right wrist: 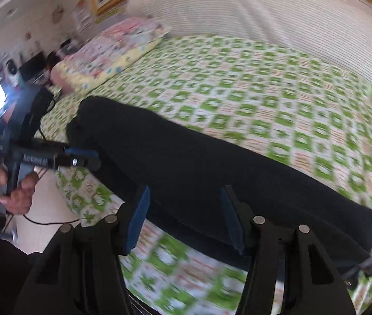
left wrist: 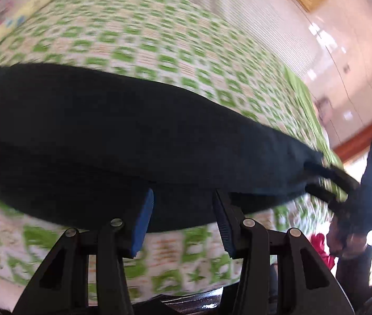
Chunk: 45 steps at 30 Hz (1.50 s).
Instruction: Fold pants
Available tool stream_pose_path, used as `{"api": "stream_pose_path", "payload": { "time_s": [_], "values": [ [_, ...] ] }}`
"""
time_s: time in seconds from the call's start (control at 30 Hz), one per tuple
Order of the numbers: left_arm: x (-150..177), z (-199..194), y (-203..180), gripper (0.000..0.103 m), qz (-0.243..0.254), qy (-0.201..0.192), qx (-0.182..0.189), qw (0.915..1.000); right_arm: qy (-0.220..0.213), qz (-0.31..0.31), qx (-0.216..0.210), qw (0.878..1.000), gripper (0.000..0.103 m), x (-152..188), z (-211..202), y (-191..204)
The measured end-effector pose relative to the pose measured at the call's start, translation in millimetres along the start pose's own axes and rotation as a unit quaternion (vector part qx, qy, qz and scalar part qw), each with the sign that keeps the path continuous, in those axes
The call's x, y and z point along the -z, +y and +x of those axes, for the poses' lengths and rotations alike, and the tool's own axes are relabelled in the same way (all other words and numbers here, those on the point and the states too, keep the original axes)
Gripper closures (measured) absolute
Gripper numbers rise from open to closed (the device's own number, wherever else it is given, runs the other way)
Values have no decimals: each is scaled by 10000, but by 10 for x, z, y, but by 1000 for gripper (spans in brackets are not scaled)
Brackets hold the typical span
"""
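Nearest my left camera, the left claw [left wrist: 183, 215] stands with its blue-padded fingers [left wrist: 144, 223] spread apart, holding nothing, and the near edge of the long black fabric pants [left wrist: 133, 136] sits just at the fingertips. The pants lie stretched across the bed with the green-and-white checked cover [left wrist: 159, 47], seemingly already doubled leg on leg, though the dark cloth hides the seams and I can't be sure.

From the right camera, the right claw [right wrist: 184, 218] is likewise spread wide and empty, with the pants' near edge lying between and just past its fingers. Across the view I can see the other claw at the far end of the garment, beside the bed's edge, and in the left view the right claw's fingers seem to touch the cloth at the opposite end; whether they pinch anything there I cannot tell through the blur.

My judgement is that the step in hand is taking hold of the near edge at both ends for the next fold. To do it well I would slide each lower finger under all the layers, not only the top one, close both claws firmly, and lift together so the cloth stays taut and level. A patterned pink-and-yellow pillow [right wrist: 107, 50] lies well apart from the pants, so the fold has room.
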<state>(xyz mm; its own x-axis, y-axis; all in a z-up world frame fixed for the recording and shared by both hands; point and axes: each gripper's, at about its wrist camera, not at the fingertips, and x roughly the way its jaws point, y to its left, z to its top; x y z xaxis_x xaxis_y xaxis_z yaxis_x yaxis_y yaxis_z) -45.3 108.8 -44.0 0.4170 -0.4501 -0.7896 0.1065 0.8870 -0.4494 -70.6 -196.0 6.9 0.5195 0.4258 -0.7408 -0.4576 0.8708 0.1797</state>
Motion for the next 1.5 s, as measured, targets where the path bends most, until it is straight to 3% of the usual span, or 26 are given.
{"api": "stream_pose_path", "payload": {
  "time_s": [0.23,0.5,0.73,0.8,0.87,0.93,1.0,1.03,1.3,1.5],
  "values": [
    [-140,-250,700,56,-943,-306,-256,9947,348,-671,-270,9968,46,-146,537,487],
    [-254,-301,1192,56,-1494,-387,-498,9868,667,-1039,-273,9920,46,-153,835,627],
    [-368,-274,1458,56,-2101,-521,-494,9750,926,-1674,150,9814,46,-165,1086,748],
    [-436,-245,1477,60,-2195,-555,-552,9725,978,-1790,284,9786,46,-153,1153,757],
    [-501,-212,1497,71,-2251,-588,-650,9704,999,-1804,360,9779,50,-158,1203,748],
    [-546,-189,1504,86,-2244,-612,-619,9706,974,-1759,413,9787,61,-177,1218,724],
    [-561,-227,1455,91,-2127,-699,-618,9726,956,-1657,331,9810,92,-209,1204,687],
    [-557,-259,1424,93,-2056,-746,-606,9739,933,-1534,197,9836,95,-233,1174,656],
    [-315,-765,1142,93,-1639,-1096,-452,9793,502,-1369,-133,9892,96,-287,720,662],
    [-6,-675,1141,93,-1482,-847,-703,9828,667,-1330,-259,9885,96,-135,677,715]
  ]
}}
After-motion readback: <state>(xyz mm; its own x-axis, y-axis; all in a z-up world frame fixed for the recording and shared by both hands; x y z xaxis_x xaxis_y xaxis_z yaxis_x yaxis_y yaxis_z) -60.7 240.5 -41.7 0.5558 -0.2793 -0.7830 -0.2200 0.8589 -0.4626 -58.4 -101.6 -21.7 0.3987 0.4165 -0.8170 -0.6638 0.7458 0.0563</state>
